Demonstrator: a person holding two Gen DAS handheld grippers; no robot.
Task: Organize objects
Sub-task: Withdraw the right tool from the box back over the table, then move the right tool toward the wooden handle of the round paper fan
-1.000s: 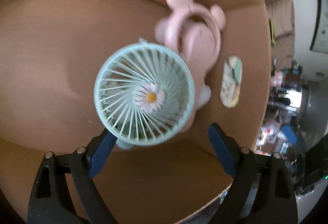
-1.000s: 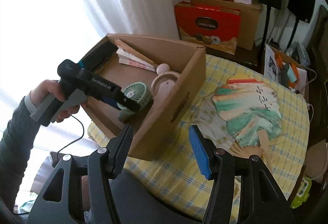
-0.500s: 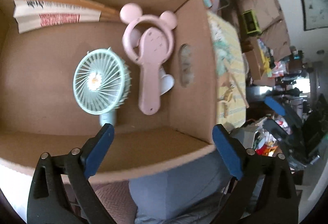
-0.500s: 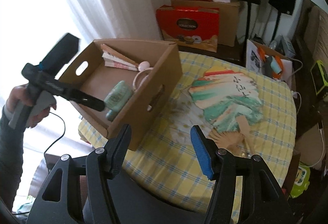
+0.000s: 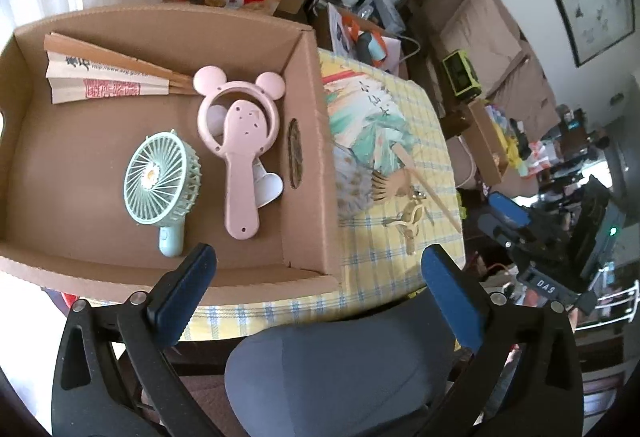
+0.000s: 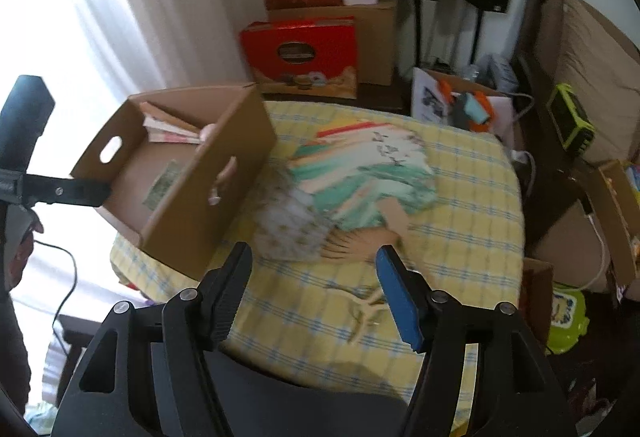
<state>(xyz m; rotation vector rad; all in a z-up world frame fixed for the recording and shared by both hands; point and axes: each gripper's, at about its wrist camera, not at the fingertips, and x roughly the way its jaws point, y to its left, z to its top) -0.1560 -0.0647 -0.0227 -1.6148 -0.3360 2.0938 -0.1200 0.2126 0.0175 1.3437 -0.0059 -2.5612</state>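
A mint hand fan (image 5: pixel 160 177), a pink mouse-eared fan (image 5: pixel 240 141) and a folded paper fan (image 5: pixel 104 77) lie inside the cardboard box (image 5: pixel 308 157). My left gripper (image 5: pixel 316 261) hovers above the box's near edge, its jaws opening wide with nothing between them. On the yellow checked table (image 6: pixel 460 237), right of the box (image 6: pixel 200 189), lie a painted round fan (image 6: pixel 360 177), a grey patterned fan (image 6: pixel 288 221) and a small wooden fork-shaped piece (image 6: pixel 364 313). My right gripper (image 6: pixel 314 255) hangs over the fans' handles, jaws opening, empty.
Red gift boxes (image 6: pixel 304 53) and black speakers stand behind the table. A paper bag (image 6: pixel 460 101) and a green radio (image 6: pixel 572 121) sit at the back right. Another carton (image 6: pixel 616 217) stands right of the table. A grey chair seat (image 5: pixel 340 369) is below my left gripper.
My left gripper let go of the mint fan, which now lies in the box, and rose back out. My right gripper swung right, from the box towards the fans on the table.
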